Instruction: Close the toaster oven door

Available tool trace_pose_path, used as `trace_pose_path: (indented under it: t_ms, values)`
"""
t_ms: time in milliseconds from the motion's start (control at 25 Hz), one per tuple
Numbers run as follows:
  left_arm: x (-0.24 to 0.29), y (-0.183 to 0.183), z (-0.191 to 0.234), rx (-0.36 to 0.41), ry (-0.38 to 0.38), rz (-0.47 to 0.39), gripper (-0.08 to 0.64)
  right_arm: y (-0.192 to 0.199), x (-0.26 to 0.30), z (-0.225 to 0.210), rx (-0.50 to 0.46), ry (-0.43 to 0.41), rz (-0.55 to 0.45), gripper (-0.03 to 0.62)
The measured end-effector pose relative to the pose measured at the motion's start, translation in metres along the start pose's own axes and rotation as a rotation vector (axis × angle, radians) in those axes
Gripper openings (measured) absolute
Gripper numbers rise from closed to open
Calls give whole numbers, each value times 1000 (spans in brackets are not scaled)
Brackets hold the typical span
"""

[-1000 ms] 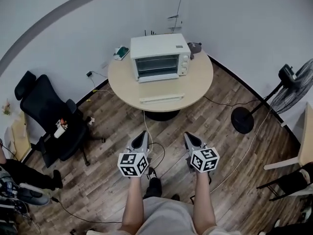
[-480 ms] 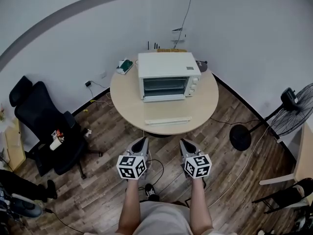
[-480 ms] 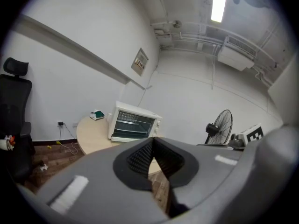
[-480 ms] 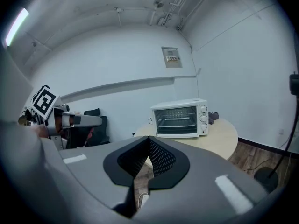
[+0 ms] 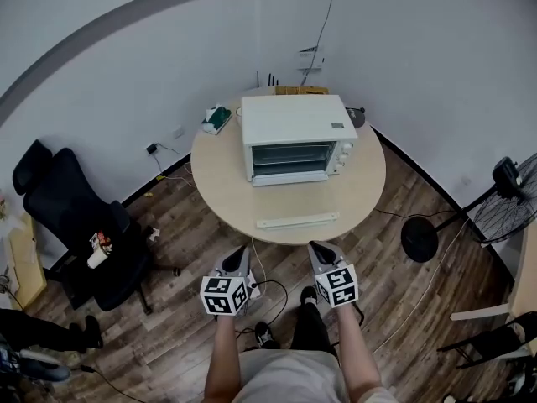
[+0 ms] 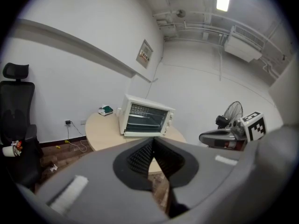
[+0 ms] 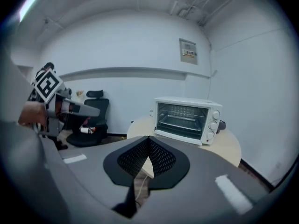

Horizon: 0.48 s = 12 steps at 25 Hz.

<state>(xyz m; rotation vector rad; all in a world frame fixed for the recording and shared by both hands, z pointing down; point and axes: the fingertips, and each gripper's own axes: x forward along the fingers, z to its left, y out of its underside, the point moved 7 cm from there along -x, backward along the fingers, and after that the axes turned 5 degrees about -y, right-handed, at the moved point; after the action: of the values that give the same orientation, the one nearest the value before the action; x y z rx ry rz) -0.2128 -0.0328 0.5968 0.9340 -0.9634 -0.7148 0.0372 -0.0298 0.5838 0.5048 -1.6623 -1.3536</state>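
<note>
Both grippers have jaws together, nothing clamped. Left gripper [image 5: 240, 252] and right gripper [image 5: 318, 248] sit side by side over the wood floor [image 5: 185, 225], just short of the near edge of the round table [image 5: 220, 183]. Oven [image 5: 294, 137] stands on the table's far half, front facing the grippers, well apart from both. In head view it's ahead, roughly between the two and nearer the right one's line. From the left gripper [image 6: 153, 144] the oven [image 6: 145, 120] shows just above the tips. From the right gripper [image 7: 147, 146] the oven [image 7: 187, 118] is up and right. White bar [image 5: 298, 221] lies between oven and grippers. Can't tell the door's state.
</note>
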Motion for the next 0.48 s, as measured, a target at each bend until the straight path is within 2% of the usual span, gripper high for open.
trace_pose_path:
  t_ms: [80, 200, 400, 480]
  values:
    - [13, 3, 9, 32, -22, 22, 58, -1, 15, -11, -79, -43, 54, 0]
    - [31, 7, 28, 64, -77, 68, 58, 5, 35, -34, -142, -93, 110, 0]
    - [70, 18, 46, -42, -82, 141, 58, 26, 70, -63, -108, -143, 160, 0]
    - [88, 25, 51, -60, -92, 177, 58, 32, 84, -65, -104, -170, 185, 0]
